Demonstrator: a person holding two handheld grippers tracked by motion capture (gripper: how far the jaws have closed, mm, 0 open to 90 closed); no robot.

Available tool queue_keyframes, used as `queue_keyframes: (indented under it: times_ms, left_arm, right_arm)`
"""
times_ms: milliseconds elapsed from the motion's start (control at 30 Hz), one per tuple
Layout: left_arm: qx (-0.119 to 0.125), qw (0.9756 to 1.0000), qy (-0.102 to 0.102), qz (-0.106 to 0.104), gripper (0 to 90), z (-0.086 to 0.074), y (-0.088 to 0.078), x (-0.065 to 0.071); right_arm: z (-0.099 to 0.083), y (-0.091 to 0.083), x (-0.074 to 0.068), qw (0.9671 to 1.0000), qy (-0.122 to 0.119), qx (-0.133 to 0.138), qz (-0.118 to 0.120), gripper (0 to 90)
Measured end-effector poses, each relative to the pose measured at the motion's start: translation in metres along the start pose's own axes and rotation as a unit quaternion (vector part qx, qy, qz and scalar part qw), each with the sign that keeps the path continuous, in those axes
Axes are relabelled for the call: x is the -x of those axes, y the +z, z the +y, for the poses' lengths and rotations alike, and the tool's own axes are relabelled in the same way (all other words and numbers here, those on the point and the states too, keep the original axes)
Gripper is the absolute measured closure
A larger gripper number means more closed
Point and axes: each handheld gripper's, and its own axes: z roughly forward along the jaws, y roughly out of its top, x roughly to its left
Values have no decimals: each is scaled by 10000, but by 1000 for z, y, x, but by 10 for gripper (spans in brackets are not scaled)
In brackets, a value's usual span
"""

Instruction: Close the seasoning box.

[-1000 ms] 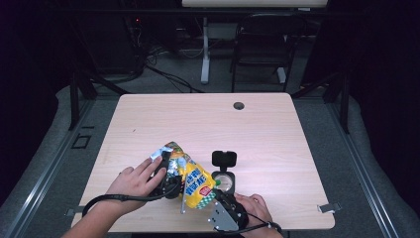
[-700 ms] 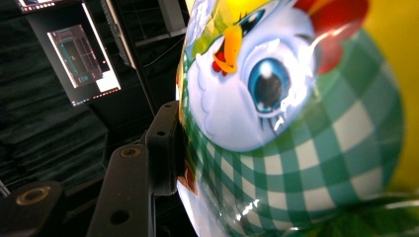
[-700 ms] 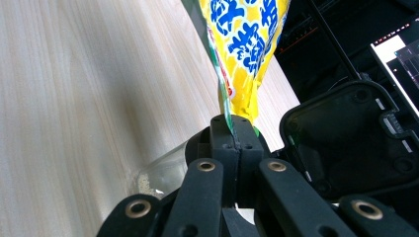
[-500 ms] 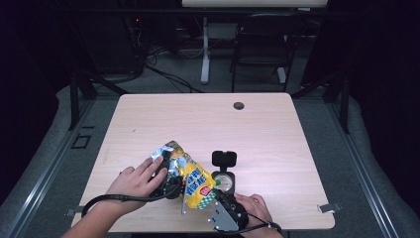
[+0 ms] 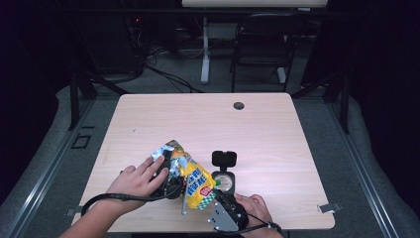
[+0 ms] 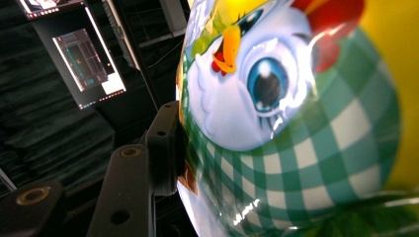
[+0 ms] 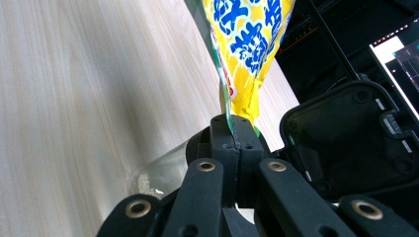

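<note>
A yellow snack bag is held up off the table near its front edge, between the two grippers, its silvery torn-looking top pointing up and to the left. Just right of the bag a black compass lies on the wood with its lid flipped up; in the right gripper view that lid stands close beside the jaws, and the round glass sits just behind and below them. A small dark hole marks the far side of the table, well apart from the work, and a clip sits at the front right edge. Beyond the table are a chair and a stand's post on a dark floor. The left hand reaches in from the lower left, fingers spread over the left gripper, which presses against the bag's left side; in the left gripper view the one jaw that shows lies flat against the bag's checked print, so the jaws are clamped around the bag's body. The right hand lies low at the front edge, holding the right gripper pointed up and left; its jaws are pinched together on the bag's lower seam, which rises straight out from between the pads.
</note>
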Motion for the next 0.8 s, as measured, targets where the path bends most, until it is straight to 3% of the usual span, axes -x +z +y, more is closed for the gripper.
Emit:
queue_keyframes:
  times_ms: [800]
  left_arm:
    - [-55,9991,420,22,549,2,-2,-3]
  right_arm:
    - [0,0,-1,10000,-17,10,-20,900]
